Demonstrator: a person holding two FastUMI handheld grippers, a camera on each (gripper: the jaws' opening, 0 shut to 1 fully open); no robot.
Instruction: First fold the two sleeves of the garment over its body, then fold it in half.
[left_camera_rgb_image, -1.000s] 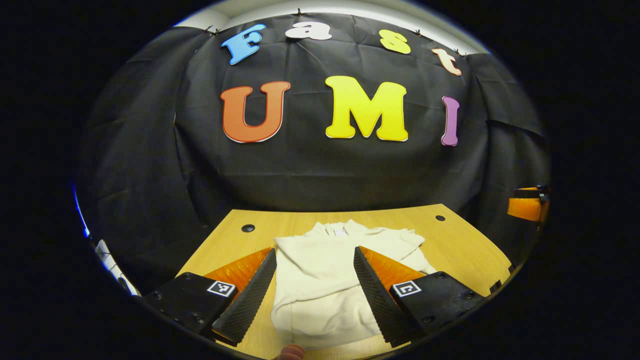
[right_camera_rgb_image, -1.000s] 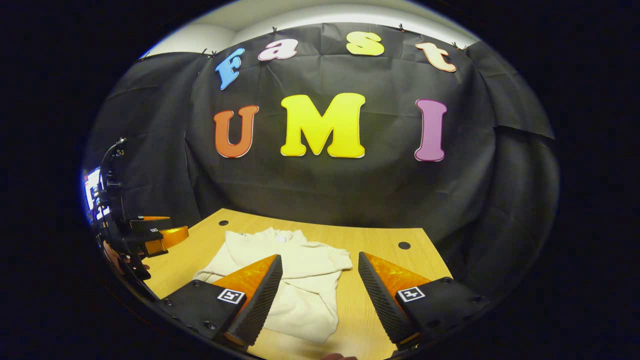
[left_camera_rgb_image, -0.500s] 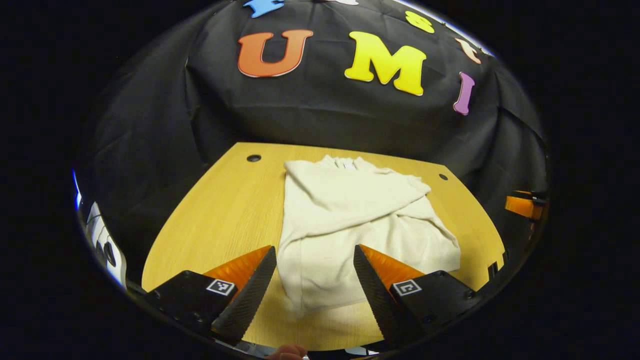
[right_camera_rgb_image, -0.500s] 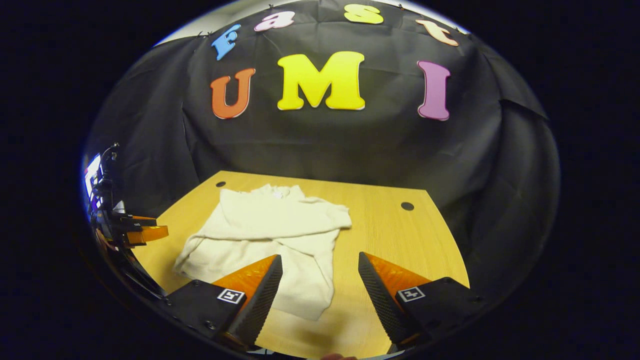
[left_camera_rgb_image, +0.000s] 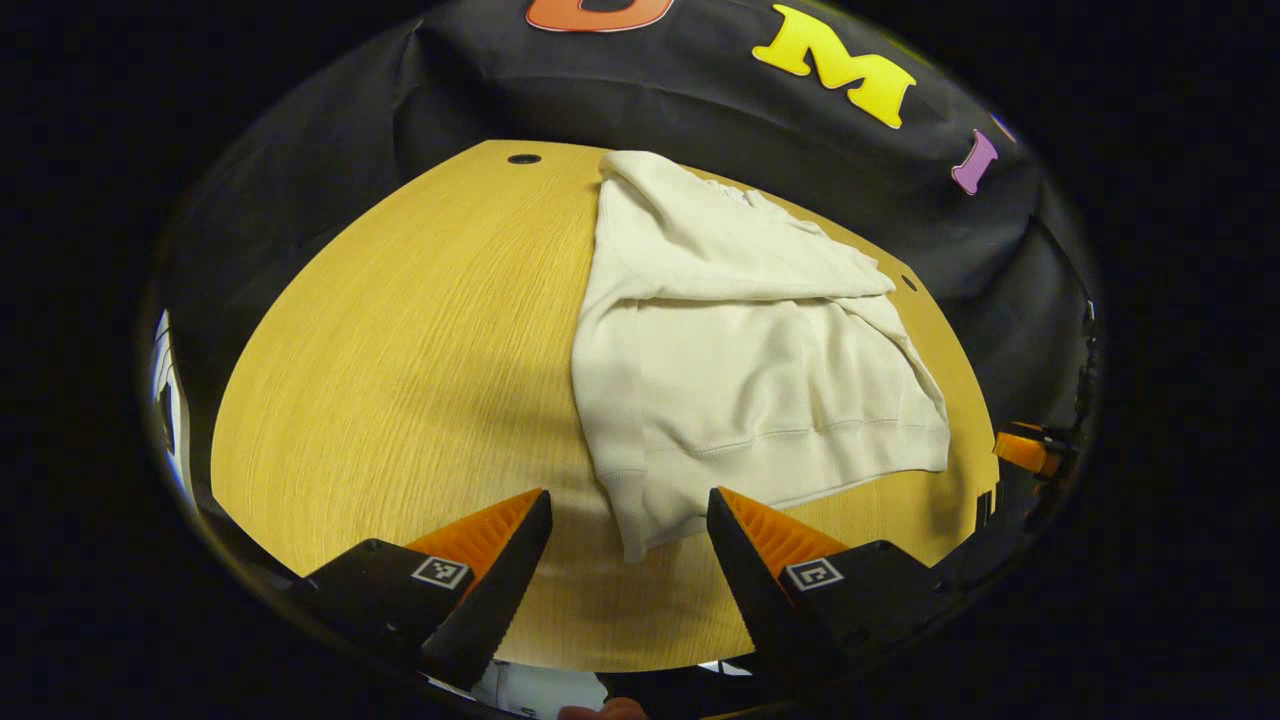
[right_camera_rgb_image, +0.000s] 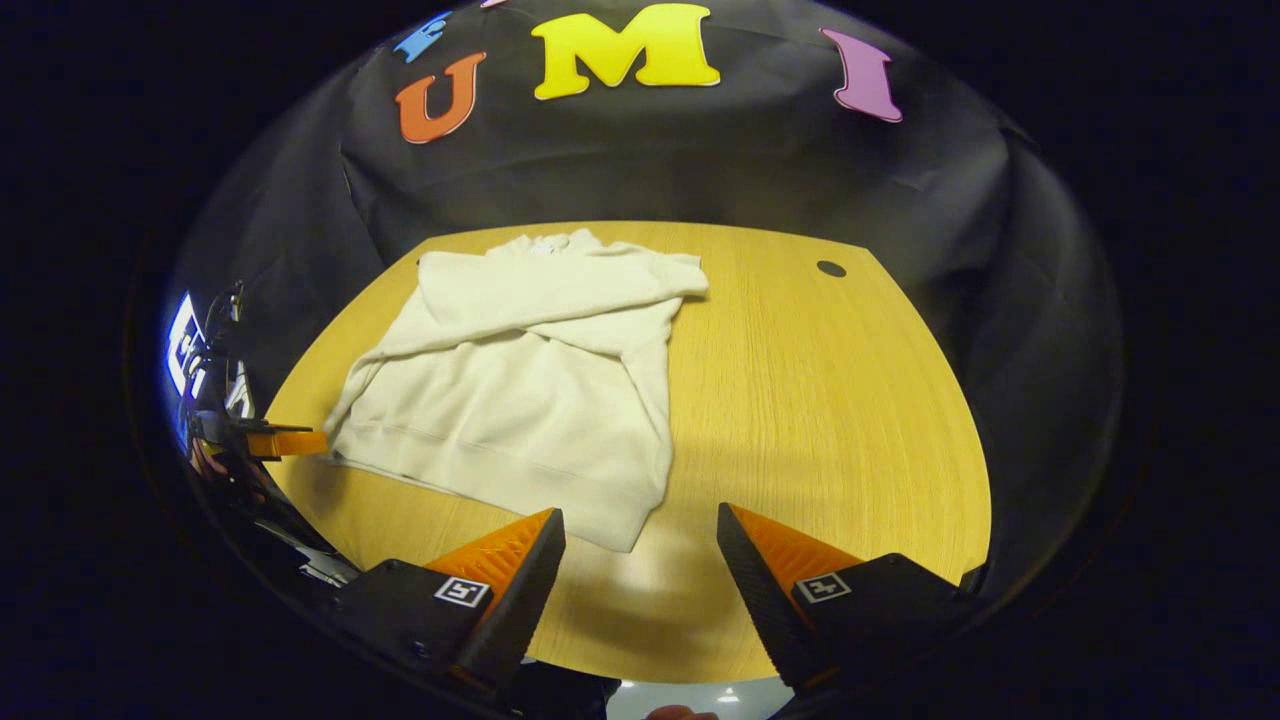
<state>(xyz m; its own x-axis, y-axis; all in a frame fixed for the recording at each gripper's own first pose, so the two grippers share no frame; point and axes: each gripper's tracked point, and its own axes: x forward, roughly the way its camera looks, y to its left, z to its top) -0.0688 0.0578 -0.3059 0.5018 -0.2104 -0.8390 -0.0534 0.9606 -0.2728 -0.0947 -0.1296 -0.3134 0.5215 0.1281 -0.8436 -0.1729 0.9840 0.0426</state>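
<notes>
While both grippers hang above the desk's near edge, the cream garment (left_camera_rgb_image: 740, 350) lies flat on the wooden desk (left_camera_rgb_image: 400, 350), collar toward the far edge, 2 sleeves crossed over its body. Left gripper (left_camera_rgb_image: 628, 585): jaws spread, holding nothing, over the hem's corner. Right gripper (right_camera_rgb_image: 640, 590): jaws spread, holding nothing, beside the hem's other corner.

Folded sleeves (right_camera_rgb_image: 560, 300) hiding garment's (right_camera_rgb_image: 500, 410) chest

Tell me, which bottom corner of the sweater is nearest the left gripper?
The hem corner of the sweater lying between the left gripper fingers; the other hem corner lies far off.
</notes>
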